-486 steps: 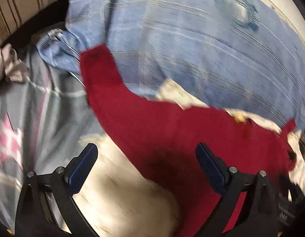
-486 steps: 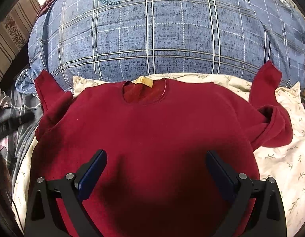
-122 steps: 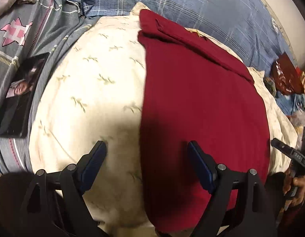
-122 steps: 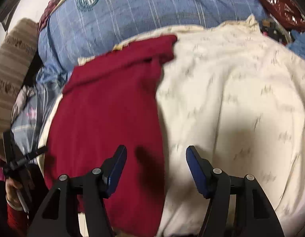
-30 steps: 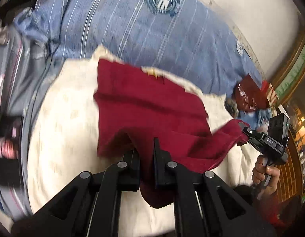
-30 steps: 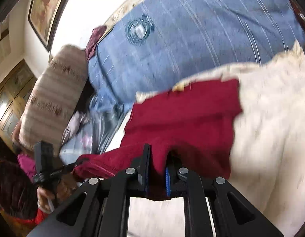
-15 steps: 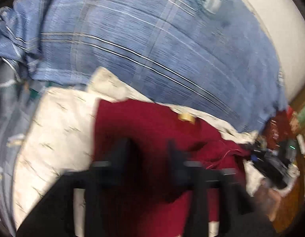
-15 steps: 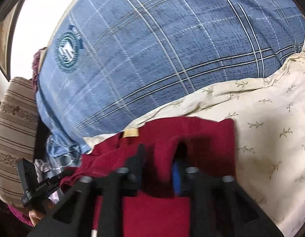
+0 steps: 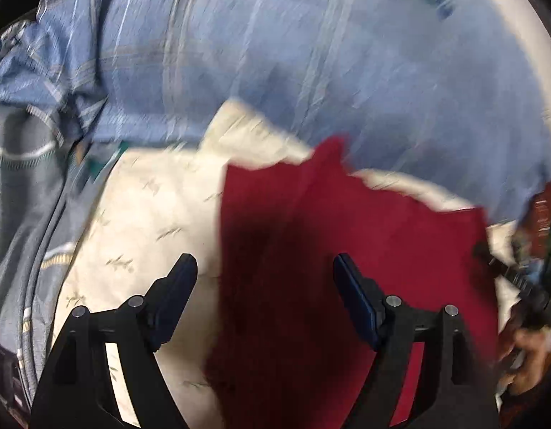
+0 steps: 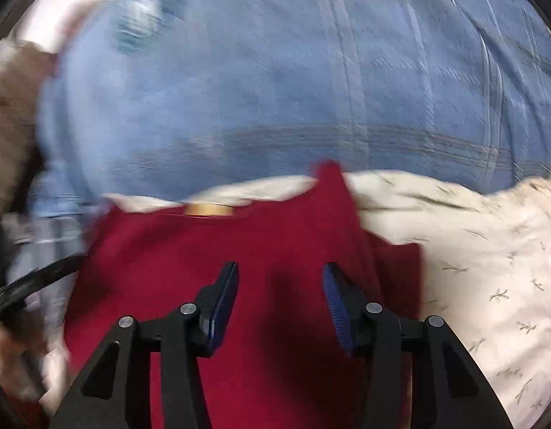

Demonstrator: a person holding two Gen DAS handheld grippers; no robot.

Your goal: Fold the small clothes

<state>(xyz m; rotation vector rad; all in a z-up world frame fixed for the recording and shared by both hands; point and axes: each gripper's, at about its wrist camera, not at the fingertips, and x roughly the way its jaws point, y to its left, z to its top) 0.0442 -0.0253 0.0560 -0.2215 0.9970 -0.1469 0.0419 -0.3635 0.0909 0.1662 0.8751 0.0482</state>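
Observation:
A dark red sweater lies folded over on a cream floral sheet, its far edge near the blue pillow. In the right wrist view the sweater shows a yellow neck label at its far edge. My left gripper is open and empty above the sweater's left edge. My right gripper is open and empty above the sweater's middle. The right gripper also shows at the right edge of the left wrist view, held in a hand. Both views are blurred by motion.
A large blue plaid pillow fills the far side. Grey bedding lies at the left. A striped brown cushion stands far left. The cream sheet extends to the right of the sweater.
Both grippers carried the sweater's lower edge up toward the collar, then let go and opened. The sweater now lies folded on the sheet.

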